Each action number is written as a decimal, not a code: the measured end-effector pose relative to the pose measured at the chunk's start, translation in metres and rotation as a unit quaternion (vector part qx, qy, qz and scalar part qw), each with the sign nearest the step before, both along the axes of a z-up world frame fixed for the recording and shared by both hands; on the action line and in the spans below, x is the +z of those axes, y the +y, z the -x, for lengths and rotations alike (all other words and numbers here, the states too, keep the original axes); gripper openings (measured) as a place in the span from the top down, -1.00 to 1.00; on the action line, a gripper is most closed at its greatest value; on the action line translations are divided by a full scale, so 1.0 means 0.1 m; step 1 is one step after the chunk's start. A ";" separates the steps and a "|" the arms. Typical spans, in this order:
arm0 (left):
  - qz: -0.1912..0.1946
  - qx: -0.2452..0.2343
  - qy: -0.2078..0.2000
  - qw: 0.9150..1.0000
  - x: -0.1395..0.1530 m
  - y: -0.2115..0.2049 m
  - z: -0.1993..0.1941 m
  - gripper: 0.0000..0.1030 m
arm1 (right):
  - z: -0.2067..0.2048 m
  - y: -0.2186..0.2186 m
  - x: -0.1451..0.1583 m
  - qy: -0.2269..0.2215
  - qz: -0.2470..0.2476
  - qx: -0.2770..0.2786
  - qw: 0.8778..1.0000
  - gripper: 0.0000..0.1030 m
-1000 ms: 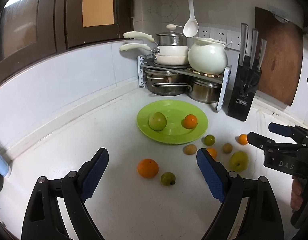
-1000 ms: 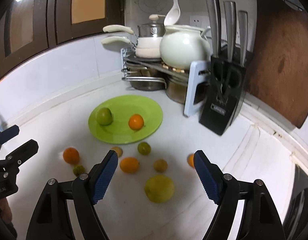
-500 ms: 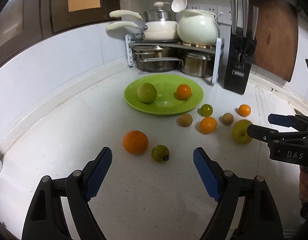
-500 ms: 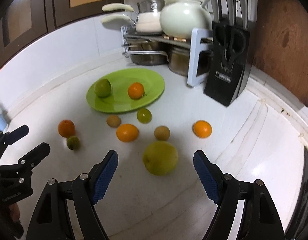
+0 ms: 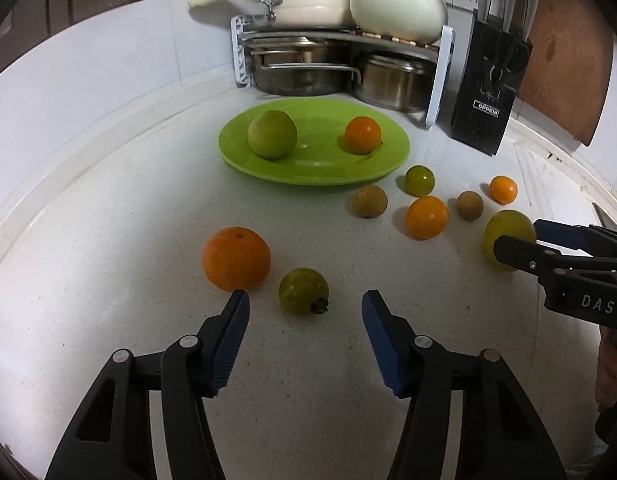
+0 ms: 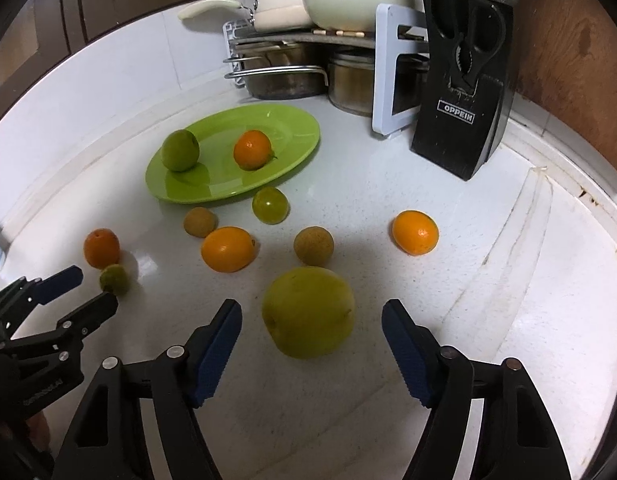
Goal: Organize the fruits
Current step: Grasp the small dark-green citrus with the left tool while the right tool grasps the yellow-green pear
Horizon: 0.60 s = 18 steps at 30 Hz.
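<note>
A green plate [image 5: 320, 170] holds a green apple [image 5: 272, 134] and an orange [image 5: 362, 135]. Several loose fruits lie on the white counter. My left gripper [image 5: 306, 304] is open, its jaws on either side of a small green guava [image 5: 303, 291], with a big orange [image 5: 236, 258] just left of it. My right gripper [image 6: 311, 314] is open, its jaws on either side of a large yellow-green fruit [image 6: 308, 311]. Behind that fruit lie oranges [image 6: 227, 249] [image 6: 415, 232], brown longans [image 6: 313, 245] [image 6: 200, 221] and a green lime [image 6: 270, 205].
A pot rack [image 5: 340, 60] with pans and a white pot stands behind the plate. A black knife block [image 5: 490, 88] and a wooden board [image 5: 564, 64] stand at the back right. The counter's raised edge runs along the left and right.
Both grippers have moved forward and down. The left now brackets the small guava and its jaws stand narrower. The right now brackets the large yellow-green fruit.
</note>
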<state>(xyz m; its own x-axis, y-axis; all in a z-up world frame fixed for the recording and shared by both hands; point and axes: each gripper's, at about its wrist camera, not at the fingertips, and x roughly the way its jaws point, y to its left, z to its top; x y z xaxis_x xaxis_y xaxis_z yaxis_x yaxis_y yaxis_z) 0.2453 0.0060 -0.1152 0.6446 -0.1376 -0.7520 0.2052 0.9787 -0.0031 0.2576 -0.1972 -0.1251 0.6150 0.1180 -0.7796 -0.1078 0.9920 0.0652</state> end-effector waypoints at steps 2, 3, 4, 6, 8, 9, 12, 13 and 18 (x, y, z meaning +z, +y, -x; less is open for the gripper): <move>-0.004 -0.002 0.002 1.000 -0.02 0.00 -0.03 -0.06 | -0.01 0.00 -0.03 0.004 0.000 0.001 1.000 -0.38; -0.004 -0.002 0.002 1.000 -0.03 -0.01 -0.04 -0.03 | -0.02 0.01 -0.04 0.006 0.000 0.002 1.000 -0.37; -0.004 -0.003 0.004 1.000 -0.04 -0.01 -0.06 0.00 | -0.02 0.01 -0.05 0.008 0.001 0.002 1.000 -0.36; -0.005 -0.005 0.008 1.000 -0.06 -0.01 -0.08 0.05 | -0.04 0.01 -0.06 0.012 0.000 0.002 1.000 -0.33; -0.005 -0.005 0.010 1.000 -0.08 -0.02 -0.11 0.10 | -0.05 0.02 -0.07 0.015 -0.001 0.001 1.000 -0.28; -0.005 -0.005 0.011 1.000 -0.09 -0.02 -0.12 0.11 | -0.05 0.02 -0.08 0.016 -0.002 0.001 1.000 -0.27; -0.001 -0.005 0.013 1.000 -0.10 -0.02 -0.15 0.17 | -0.07 0.03 -0.09 0.020 -0.005 0.001 1.000 -0.24; 0.000 -0.005 0.014 1.000 -0.10 -0.02 -0.16 0.19 | -0.07 0.03 -0.10 0.022 -0.005 0.002 1.000 -0.23; -0.004 -0.007 0.016 1.000 -0.11 -0.05 -0.19 0.38 | -0.09 0.02 -0.12 0.025 -0.009 0.001 1.000 -0.08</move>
